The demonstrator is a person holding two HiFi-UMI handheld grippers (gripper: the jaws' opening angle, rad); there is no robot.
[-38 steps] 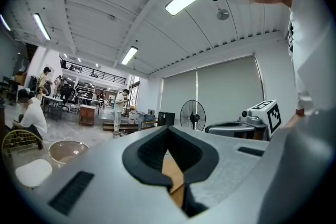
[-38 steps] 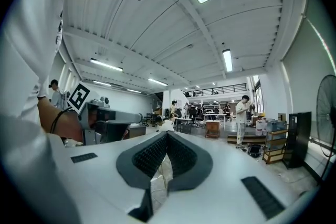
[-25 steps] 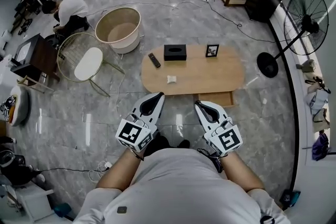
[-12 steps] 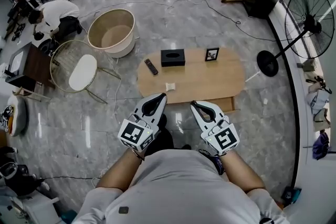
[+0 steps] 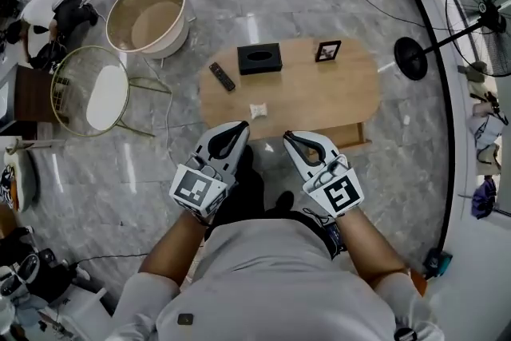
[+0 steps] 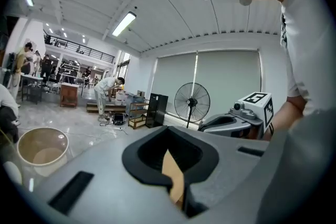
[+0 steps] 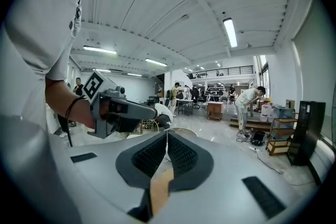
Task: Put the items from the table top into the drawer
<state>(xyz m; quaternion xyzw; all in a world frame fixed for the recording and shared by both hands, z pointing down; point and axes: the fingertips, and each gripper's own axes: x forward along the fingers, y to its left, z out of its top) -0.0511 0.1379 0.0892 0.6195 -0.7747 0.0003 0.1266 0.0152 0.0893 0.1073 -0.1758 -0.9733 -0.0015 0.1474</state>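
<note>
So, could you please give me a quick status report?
Both shut and empty: left gripper, right gripper, short of the table. Remote, tissue box, picture frame, small white item on top; drawer open. Nothing in the way.

Matt wooden table, glossy stone floor

Head view sits high, staring steeply down onto the table and floor. Both gripper views ride low, tight along their own jaws, near level, looking across the room. They share the black cabinet; the fan shows in the head view too.
</note>
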